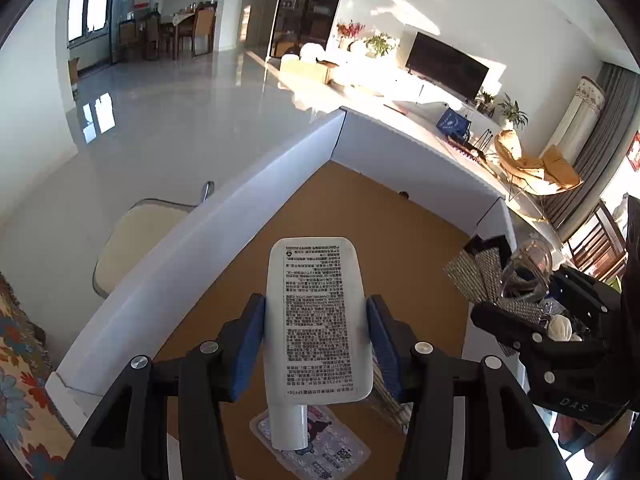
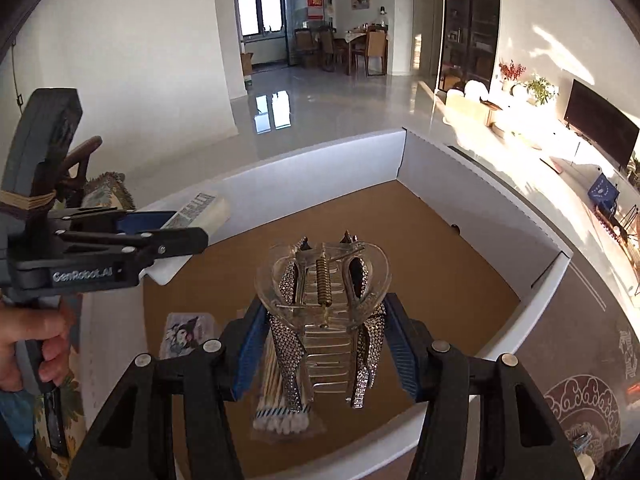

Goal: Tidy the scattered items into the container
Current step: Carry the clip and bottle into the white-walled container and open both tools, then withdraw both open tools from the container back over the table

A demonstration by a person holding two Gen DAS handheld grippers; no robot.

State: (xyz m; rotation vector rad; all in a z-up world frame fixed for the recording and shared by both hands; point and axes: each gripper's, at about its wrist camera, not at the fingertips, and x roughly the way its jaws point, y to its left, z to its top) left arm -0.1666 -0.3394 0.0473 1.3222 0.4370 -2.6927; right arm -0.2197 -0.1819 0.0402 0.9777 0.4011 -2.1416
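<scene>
Left gripper (image 1: 316, 336) pinching tube (image 1: 318, 320) | right gripper (image 2: 324, 348) pinching hair clip (image 2: 324, 300) | over box (image 2: 480, 184)

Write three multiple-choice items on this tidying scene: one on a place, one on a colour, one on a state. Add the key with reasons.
1. Where does the pack of cotton swabs lie?
A. on the box floor
B. on the sofa
C. on the TV stand

2. What colour are the gripper pads?
A. red
B. blue
C. yellow

3. What is the left gripper doing?
A. hanging open, holding nothing
B. clamping a white tube
C. gripping a hair claw

Key: 1 A, the swabs rest on the brown floor of the box. 2 B, blue pads flank the white tube. 3 B, both pads press the tube's sides; the hair claw is in the right gripper.
</scene>
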